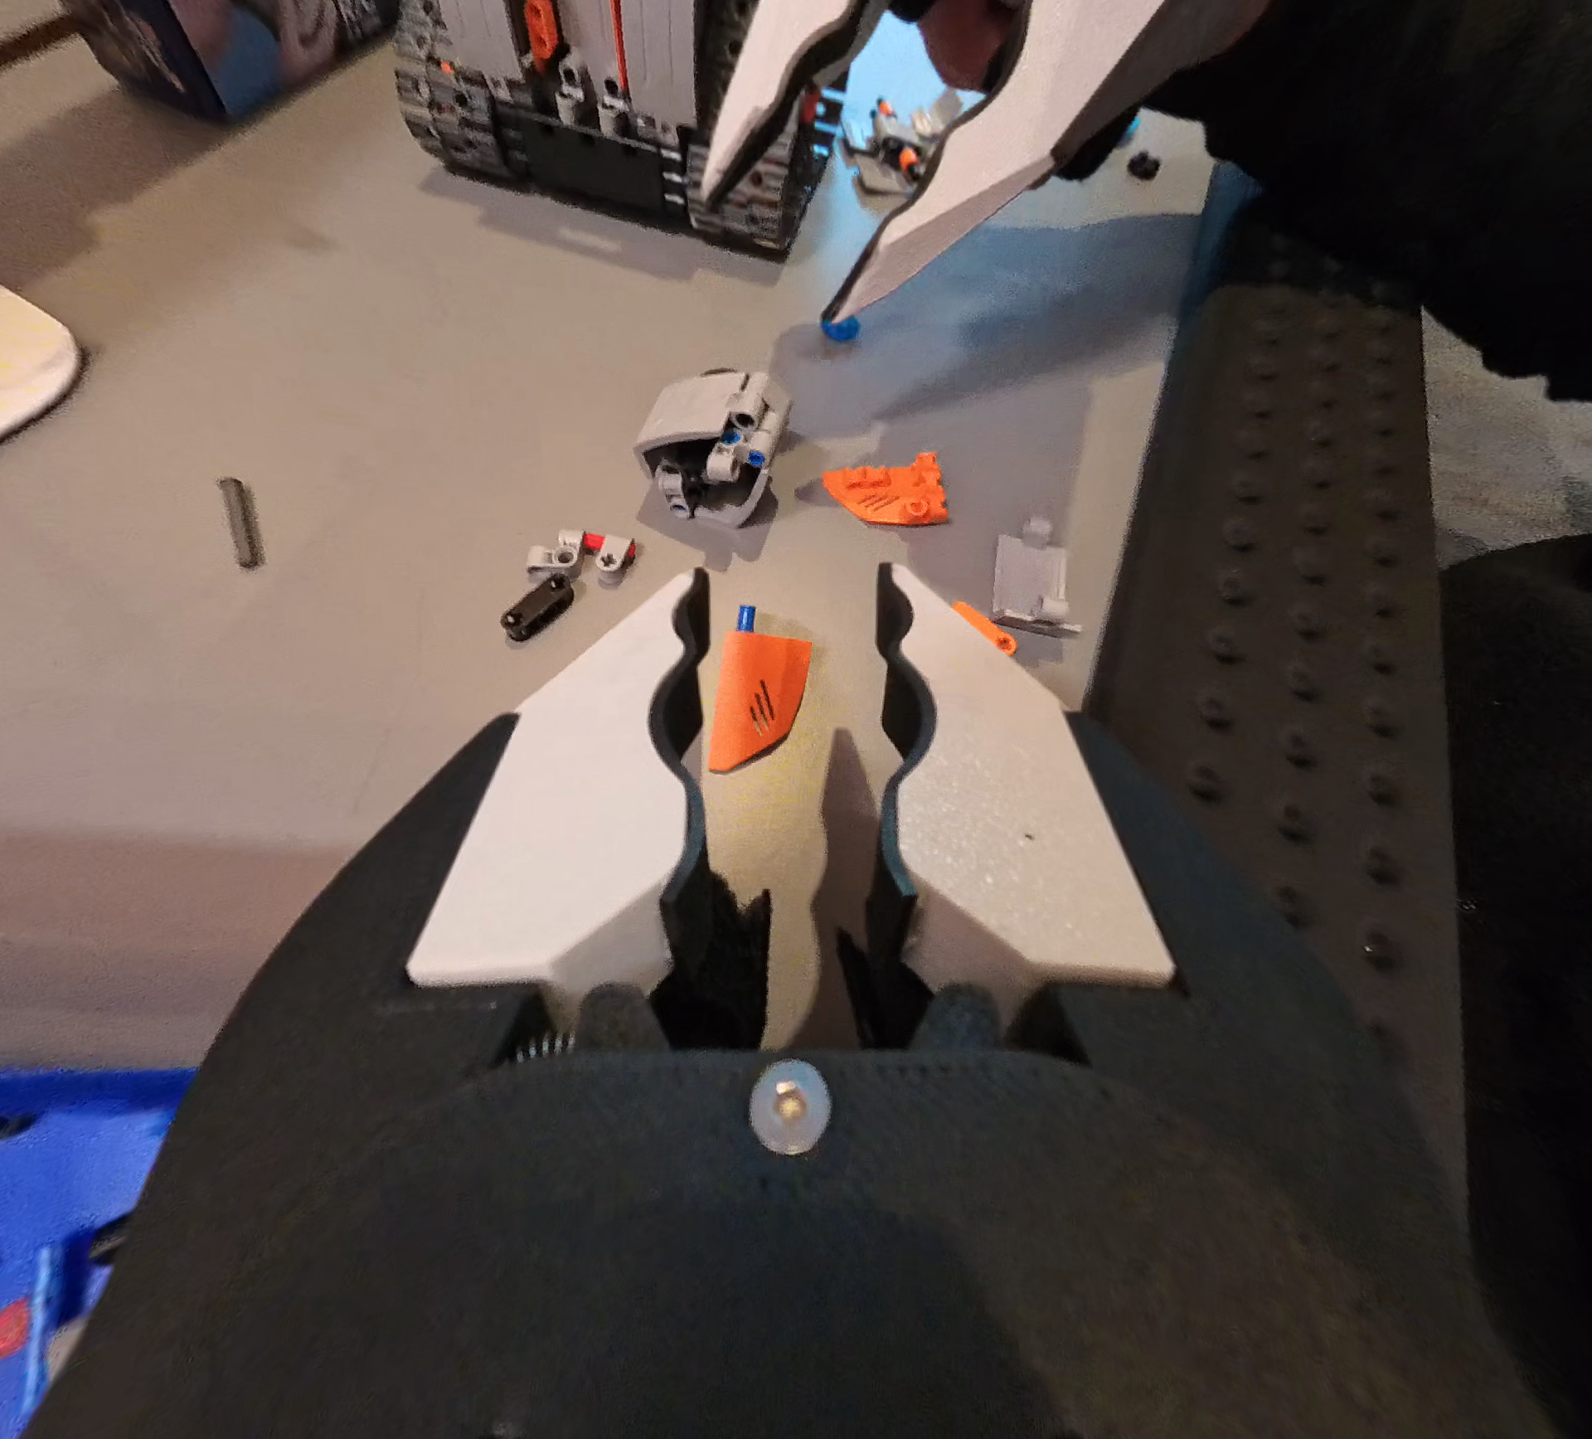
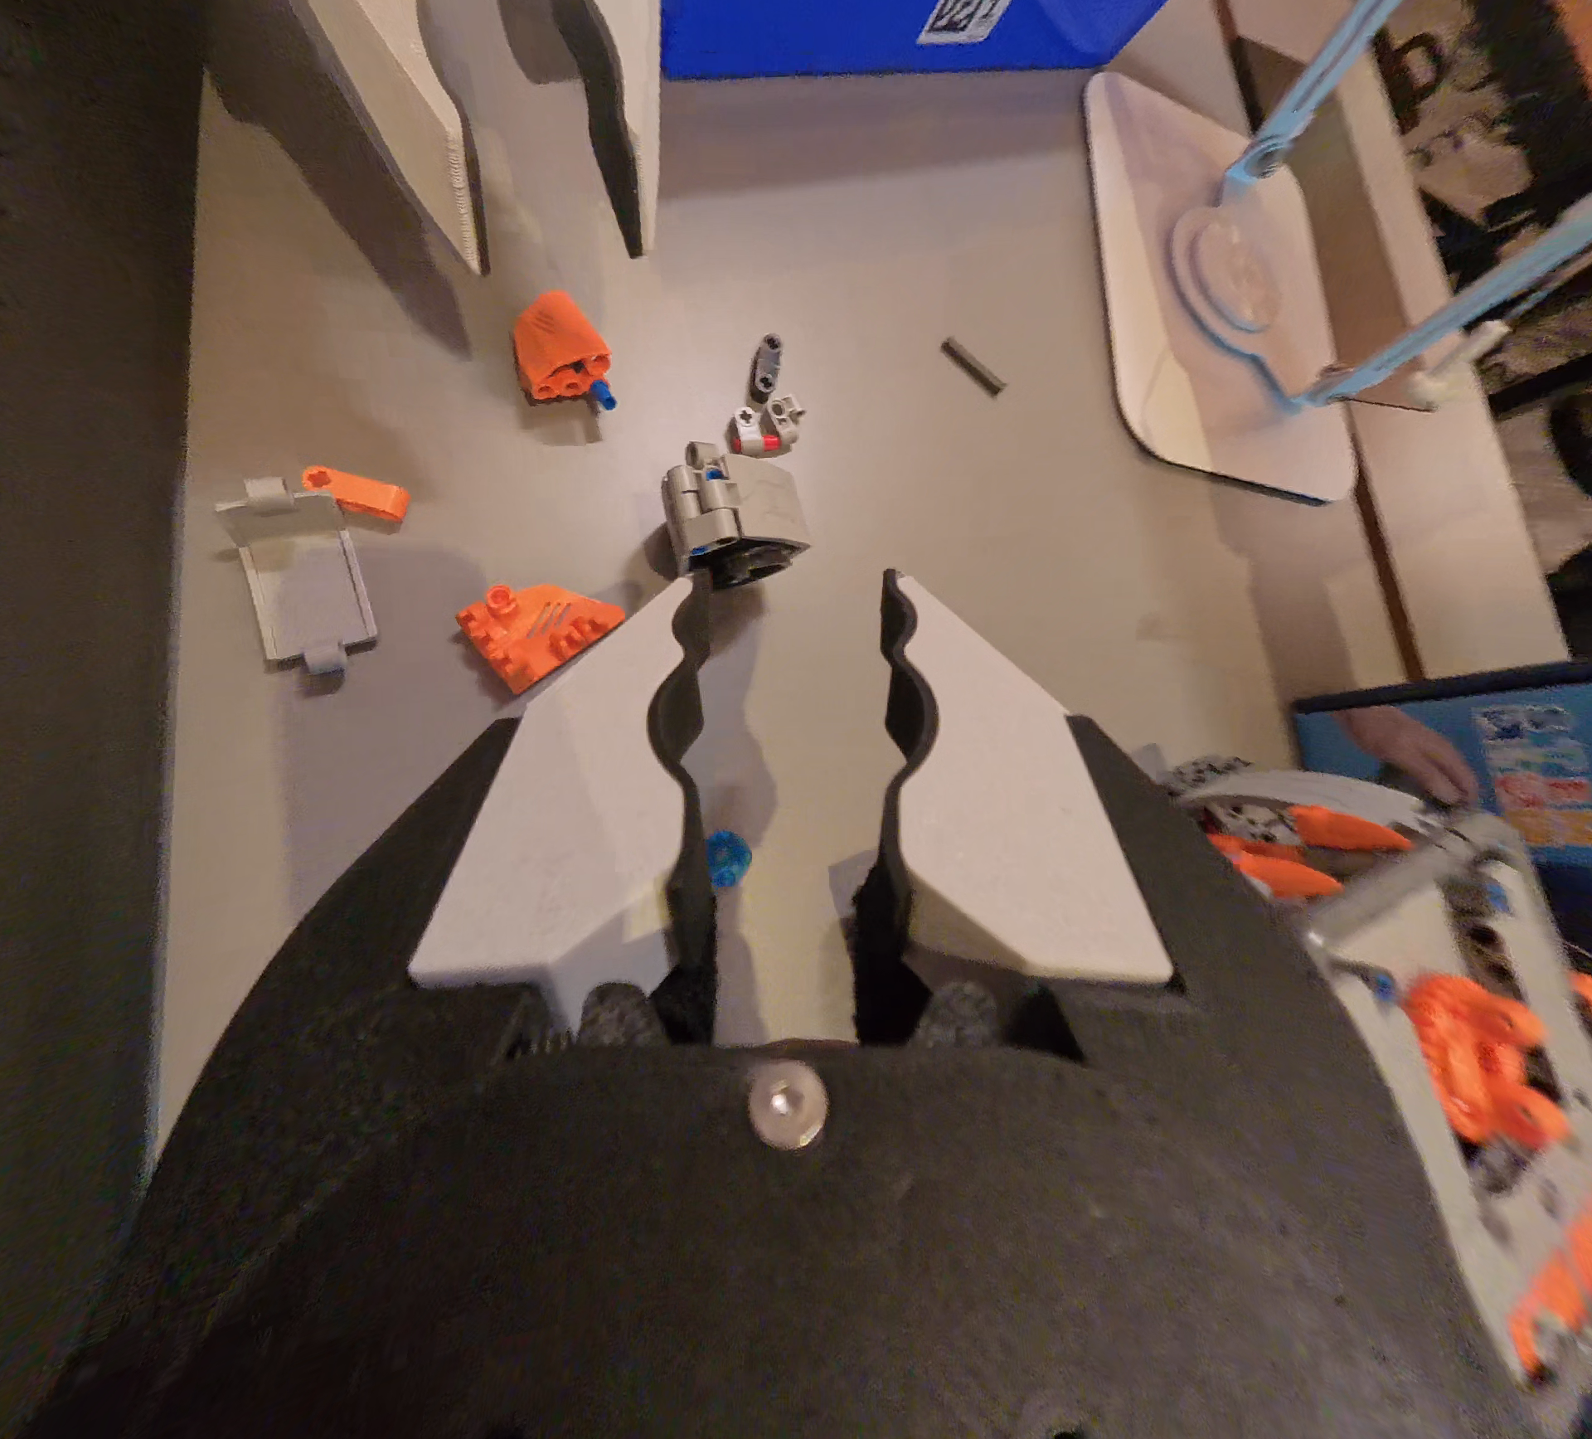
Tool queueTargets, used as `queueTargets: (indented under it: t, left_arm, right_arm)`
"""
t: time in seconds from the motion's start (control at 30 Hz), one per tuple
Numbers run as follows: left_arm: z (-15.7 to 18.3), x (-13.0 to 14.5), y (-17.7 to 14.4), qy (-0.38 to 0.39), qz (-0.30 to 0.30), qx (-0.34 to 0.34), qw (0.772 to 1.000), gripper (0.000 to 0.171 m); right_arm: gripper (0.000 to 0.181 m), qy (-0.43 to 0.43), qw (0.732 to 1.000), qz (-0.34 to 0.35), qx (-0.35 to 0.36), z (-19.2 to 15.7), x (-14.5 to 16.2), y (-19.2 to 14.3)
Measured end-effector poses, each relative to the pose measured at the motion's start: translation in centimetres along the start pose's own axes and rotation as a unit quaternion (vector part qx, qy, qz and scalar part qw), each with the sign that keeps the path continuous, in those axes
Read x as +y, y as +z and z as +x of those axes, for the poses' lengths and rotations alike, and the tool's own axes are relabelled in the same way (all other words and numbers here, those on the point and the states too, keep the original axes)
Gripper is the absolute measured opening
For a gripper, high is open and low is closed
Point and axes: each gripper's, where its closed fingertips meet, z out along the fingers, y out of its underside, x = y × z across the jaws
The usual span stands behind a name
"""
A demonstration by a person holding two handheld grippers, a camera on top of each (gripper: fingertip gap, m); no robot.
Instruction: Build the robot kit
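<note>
Over a grey tabletop [image 1: 258,708] strewn with plastic building pieces, the left gripper [image 1: 792,579] hangs spread above an orange curved shell panel [image 1: 758,695], while the right gripper [image 2: 797,579], likewise spread and empty, straddles a small blue round stud [image 2: 728,859].

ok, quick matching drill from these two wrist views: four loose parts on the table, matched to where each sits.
Parts:
1. orange curved panel
2. small blue round piece
3. dark rod
4. grey flat panel

Places:
A. alone on the table, apart from the cluster
B. between the open left gripper fingers
C. beside the orange link
D. between the open right gripper fingers

Pairs: 1-B, 2-D, 3-A, 4-C
</note>
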Motion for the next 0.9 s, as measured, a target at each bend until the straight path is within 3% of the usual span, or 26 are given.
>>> queueTargets:
  t: [0.2, 0.5, 0.7, 0.9]
  left_arm:
    - [-0.7, -2.2, -2.0, 0.019, 0.063, -0.027, 0.997, 0.030]
    - [-0.2, -1.2, -3.6, 0.094, 0.015, -0.075, 0.993, 0.030]
    - [-0.5, -1.2, -8.4, 0.110, 0.037, -0.116, 0.986, 0.030]
    - [-2.9, -1.2, -14.7, 0.119, 0.040, -0.214, 0.969, 0.029]
  right_arm:
    - [0.033, 0.030, 0.998, 0.046, 0.044, 1.3, -0.8, -3.7]
    - [0.027, 0.076, 0.994, 0.038, 0.062, -0.3, 1.1, -6.5]
    - [0.025, 0.106, 0.990, 0.052, 0.074, -1.1, 2.6, -7.6]
    - [0.025, 0.126, 0.986, 0.070, 0.084, -0.6, 3.0, -7.7]
